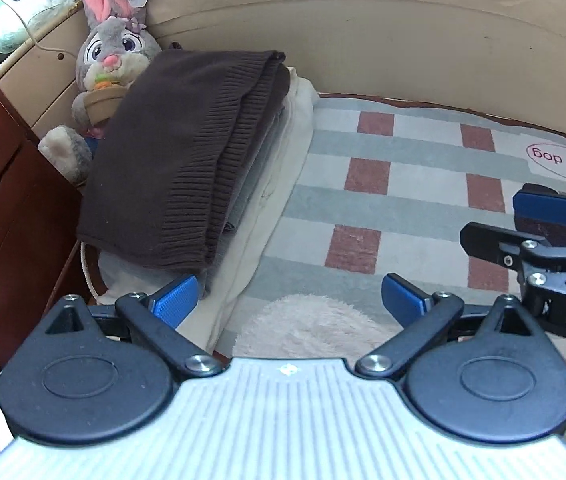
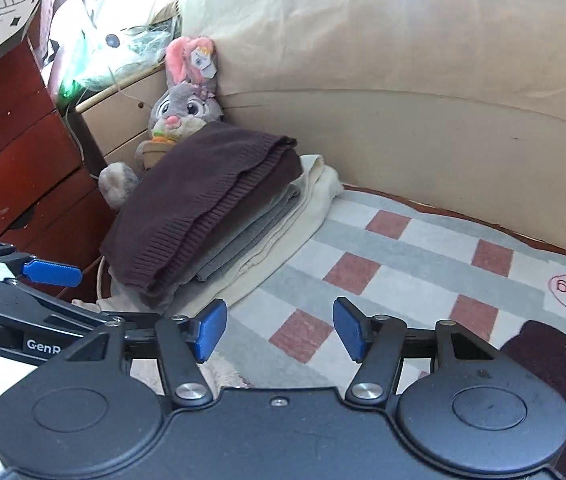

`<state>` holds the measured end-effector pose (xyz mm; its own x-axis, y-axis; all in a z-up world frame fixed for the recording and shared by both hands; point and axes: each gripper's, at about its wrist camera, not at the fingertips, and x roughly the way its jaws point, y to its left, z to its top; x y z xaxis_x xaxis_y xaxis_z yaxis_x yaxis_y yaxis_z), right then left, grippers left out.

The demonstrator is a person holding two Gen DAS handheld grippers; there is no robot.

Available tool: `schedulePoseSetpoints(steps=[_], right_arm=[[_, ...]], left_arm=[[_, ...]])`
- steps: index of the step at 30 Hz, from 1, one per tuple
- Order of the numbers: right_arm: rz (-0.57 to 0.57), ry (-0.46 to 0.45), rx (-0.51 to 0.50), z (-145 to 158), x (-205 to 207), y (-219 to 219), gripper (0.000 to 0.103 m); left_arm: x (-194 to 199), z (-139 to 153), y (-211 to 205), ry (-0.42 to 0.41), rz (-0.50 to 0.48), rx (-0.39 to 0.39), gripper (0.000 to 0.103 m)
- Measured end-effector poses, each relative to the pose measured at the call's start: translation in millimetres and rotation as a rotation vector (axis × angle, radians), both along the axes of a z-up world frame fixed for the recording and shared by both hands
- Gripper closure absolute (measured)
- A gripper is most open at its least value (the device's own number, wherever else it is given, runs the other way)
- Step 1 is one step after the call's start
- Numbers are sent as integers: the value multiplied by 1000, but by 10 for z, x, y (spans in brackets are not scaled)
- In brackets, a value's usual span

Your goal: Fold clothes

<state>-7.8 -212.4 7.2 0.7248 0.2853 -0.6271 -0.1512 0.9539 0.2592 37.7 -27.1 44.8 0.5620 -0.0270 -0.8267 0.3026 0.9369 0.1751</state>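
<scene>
A folded dark brown knit sweater point(image 1: 175, 148) tops a stack with a grey garment point(image 1: 249, 184) and a cream one point(image 1: 283, 168) under it, at the left of the checked mat point(image 1: 403, 200). The stack also shows in the right wrist view point(image 2: 203, 204). My left gripper point(image 1: 289, 300) is open and empty above a fluffy white-pink garment point(image 1: 315, 328), just right of the stack. My right gripper point(image 2: 279, 330) is open and empty over the mat; it shows at the right edge of the left wrist view point(image 1: 523, 220). The left gripper shows in the right wrist view point(image 2: 53, 272).
A grey and pink plush rabbit point(image 1: 111, 48) leans in the corner behind the stack. A red-brown wooden cabinet point(image 1: 7, 184) stands at the left. A beige cushioned backrest point(image 1: 403, 48) runs behind the mat. A dark brown patch point(image 2: 555, 364) lies at the right.
</scene>
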Motion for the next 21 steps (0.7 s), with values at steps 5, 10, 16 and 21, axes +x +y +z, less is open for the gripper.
schedulePoseSetpoints(steps=[5,10,16,21], right_arm=[[-18,16,12,1,-54,-73,38],[-20,11,25,-32,-46,-51,38],[-9,20,8,-75,-24,38,38],[-29,42,-11,-125,0,48,38]], left_arm=[[-71,59,-51,4,-1,6,3],[-99,63,-9,-14,-1,15,2],[-14,3,52,0,35,7,2],[-19,-7,85,-8,28,5,2]])
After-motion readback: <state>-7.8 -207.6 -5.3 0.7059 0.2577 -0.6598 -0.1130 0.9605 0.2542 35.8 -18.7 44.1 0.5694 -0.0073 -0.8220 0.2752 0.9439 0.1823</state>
